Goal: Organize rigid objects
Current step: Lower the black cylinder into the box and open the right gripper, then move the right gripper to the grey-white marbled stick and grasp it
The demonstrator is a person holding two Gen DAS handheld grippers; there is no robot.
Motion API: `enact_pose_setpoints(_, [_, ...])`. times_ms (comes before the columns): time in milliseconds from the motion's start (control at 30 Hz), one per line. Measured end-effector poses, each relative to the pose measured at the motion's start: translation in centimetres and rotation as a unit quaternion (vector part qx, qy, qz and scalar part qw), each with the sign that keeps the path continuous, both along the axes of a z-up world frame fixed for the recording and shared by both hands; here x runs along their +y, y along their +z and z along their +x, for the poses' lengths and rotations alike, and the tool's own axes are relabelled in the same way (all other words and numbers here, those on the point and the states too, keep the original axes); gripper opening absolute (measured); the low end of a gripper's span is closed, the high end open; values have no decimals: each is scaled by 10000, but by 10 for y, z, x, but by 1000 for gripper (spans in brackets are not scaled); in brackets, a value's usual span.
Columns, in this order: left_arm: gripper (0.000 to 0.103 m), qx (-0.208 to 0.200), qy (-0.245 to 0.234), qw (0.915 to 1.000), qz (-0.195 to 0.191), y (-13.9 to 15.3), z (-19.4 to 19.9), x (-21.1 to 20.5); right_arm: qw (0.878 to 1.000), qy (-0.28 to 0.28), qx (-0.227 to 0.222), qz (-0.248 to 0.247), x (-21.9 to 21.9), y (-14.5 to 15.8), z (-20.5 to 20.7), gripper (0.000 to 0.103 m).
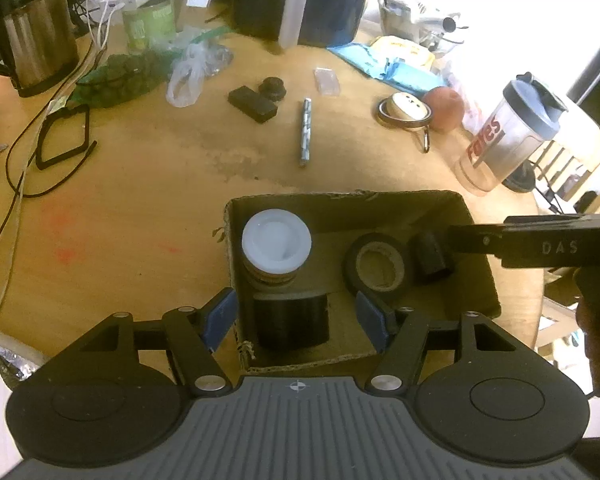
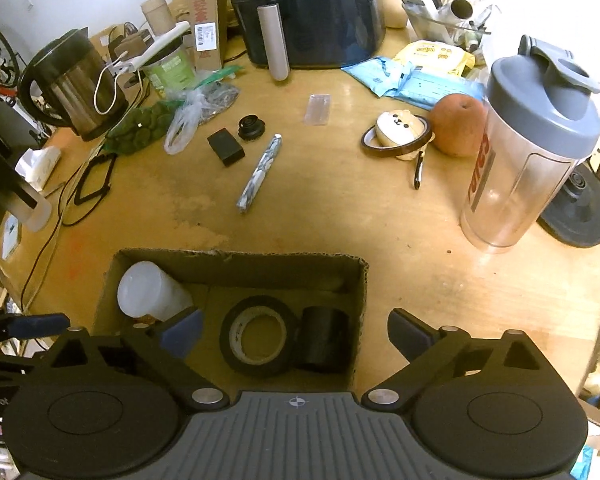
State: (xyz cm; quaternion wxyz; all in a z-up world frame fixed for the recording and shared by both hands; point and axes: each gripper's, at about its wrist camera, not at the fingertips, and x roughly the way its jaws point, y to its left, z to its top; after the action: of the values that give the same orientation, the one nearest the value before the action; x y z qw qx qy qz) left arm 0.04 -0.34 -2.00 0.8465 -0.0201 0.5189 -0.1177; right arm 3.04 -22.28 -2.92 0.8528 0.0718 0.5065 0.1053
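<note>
A cardboard box [image 1: 476, 236] [image 2: 236, 258] sits on the wooden table. It holds a white-lidded jar [image 1: 276, 240] [image 2: 150, 290], a black tape roll [image 1: 378, 266] [image 2: 258, 334], a small black cylinder [image 1: 432, 258] [image 2: 324, 338] and a larger black cylinder [image 1: 292, 320]. My left gripper [image 1: 300, 320] is open over the box's near left corner, around the larger black cylinder without touching it. My right gripper [image 2: 296, 334] is open and empty above the box; its body [image 1: 540, 242] shows in the left wrist view. On the table lie a patterned pen [image 1: 306, 132] [image 2: 258, 174], a black block [image 1: 252, 105] [image 2: 225, 146] and a black cap [image 1: 273, 88] [image 2: 251, 127].
A shaker bottle [image 2: 528, 148] stands at the right, with an orange [image 2: 458, 124] and a tape ring with a plush toy [image 2: 398, 136] beside it. An air fryer [image 2: 304, 8] stands at the back, a kettle [image 2: 74, 84] and cables [image 1: 20, 160] at the left.
</note>
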Motion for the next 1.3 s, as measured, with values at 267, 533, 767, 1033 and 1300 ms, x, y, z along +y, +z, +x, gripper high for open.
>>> enact_pose_setpoints(267, [65,-101,52,9999,-35,2,-4,4,9999,-27,-25,-115,3,1,-9,103])
enact_pose_setpoints(533, [65,-223,53,9997,-98,6,-8,6,9994,-147,-128,-294,3,3,-16,103])
enact_pose_setpoints(767, [65,-263,112,9995,-146,7,-9,8,9986,-188,-224,-440,6,3,-20,103])
enact_pose_setpoints(1033, [65,-320,212,9991,-151,10,-4,10,9978,-69,-347,-553,9,5,-16,103])
enact_pose_setpoints(1300, [65,-332,356,9987,-127,11,3,13,9980,120,-354,-508,12,4,-2,103])
